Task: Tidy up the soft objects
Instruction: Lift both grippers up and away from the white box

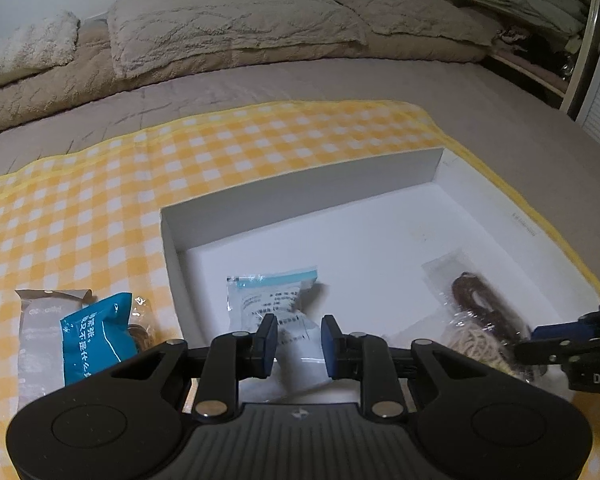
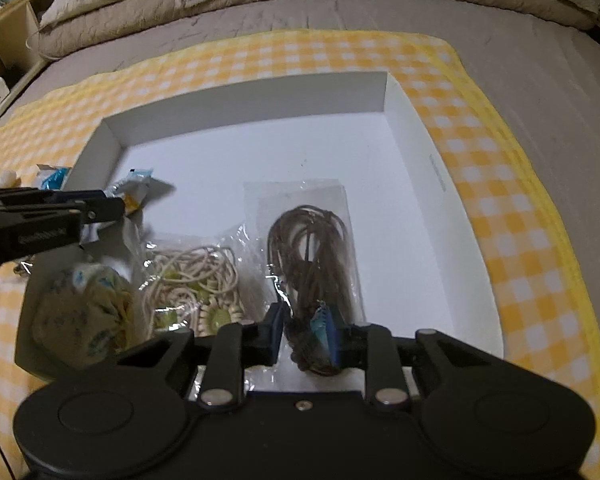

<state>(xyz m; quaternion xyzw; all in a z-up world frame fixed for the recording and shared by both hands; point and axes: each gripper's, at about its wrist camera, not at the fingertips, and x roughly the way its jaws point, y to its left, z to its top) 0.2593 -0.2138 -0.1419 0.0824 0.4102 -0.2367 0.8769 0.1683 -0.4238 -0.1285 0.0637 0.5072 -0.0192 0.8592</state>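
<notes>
A white shallow box [image 1: 300, 184] [image 2: 440, 184] lies on a yellow checked cloth on the bed. My left gripper [image 1: 299, 340] is open over a clear and light-blue packet [image 1: 276, 300] on the box floor. My right gripper [image 2: 308, 340] is closed around the near end of a clear bag of brown cord [image 2: 312, 248], which also shows in the left wrist view [image 1: 484, 304]. Beside it lie a bag of cream cord [image 2: 196, 280] and a floral cloth bundle [image 2: 84, 312]. The left gripper also enters the right wrist view [image 2: 100, 208].
A blue packet [image 1: 96, 332] and a grey packet [image 1: 40, 320] lie on the cloth [image 1: 100, 200] left of the box. Pillows [image 1: 228, 28] and a folded quilt are at the head of the bed. Shelves [image 2: 4, 40] stand at the sides.
</notes>
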